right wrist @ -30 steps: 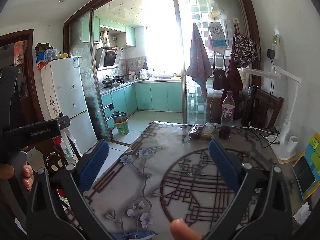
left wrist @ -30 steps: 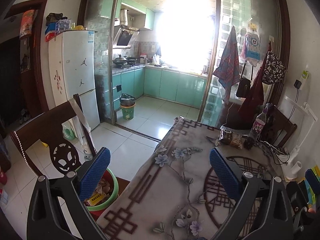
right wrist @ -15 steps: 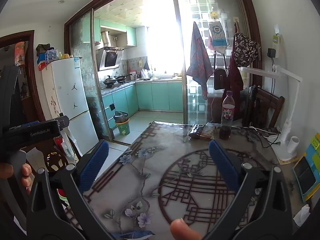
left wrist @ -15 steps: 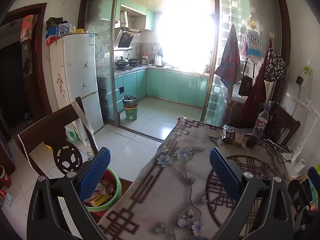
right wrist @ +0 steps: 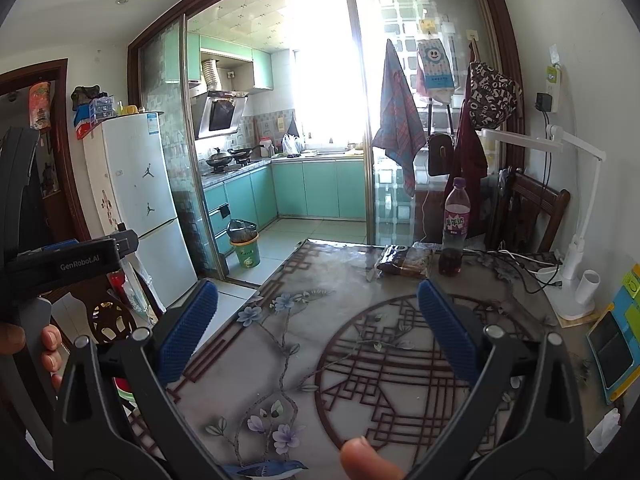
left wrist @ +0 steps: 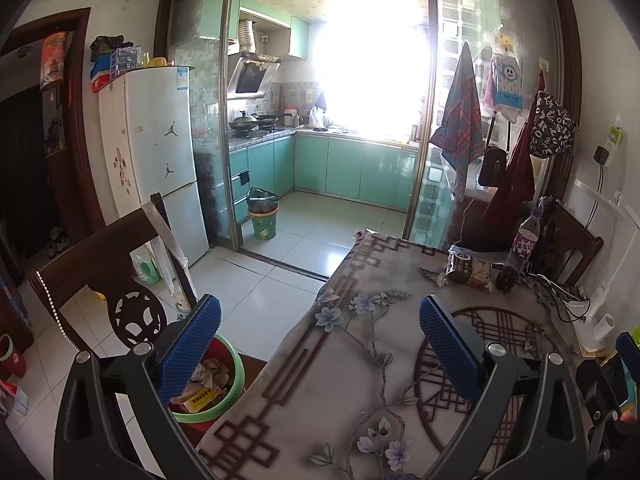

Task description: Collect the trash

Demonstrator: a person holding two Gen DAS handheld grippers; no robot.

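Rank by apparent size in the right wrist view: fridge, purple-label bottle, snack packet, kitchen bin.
1. fridge, clearly largest.
2. purple-label bottle.
3-4. snack packet and kitchen bin look alike; the bin stands farther away, so no ranking.

Readable markings. "GenRobot.AI" in pale letters on the black body of the left tool [right wrist: 68, 266], seen in the right wrist view, held by a hand [right wrist: 48, 350]. Large white capital letters, among them "COR" and "S", cover the black bag [right wrist: 494, 98] hanging beside the glass door. Cursive script on the green bin [right wrist: 246, 254] on the kitchen floor, too small to read. Purple label with white characters on the bottle [right wrist: 454, 224] on the worktop [right wrist: 320, 320], illegible. Two dark jumping-figure stickers on the white fridge [right wrist: 136, 184]; its upper label is unreadable.
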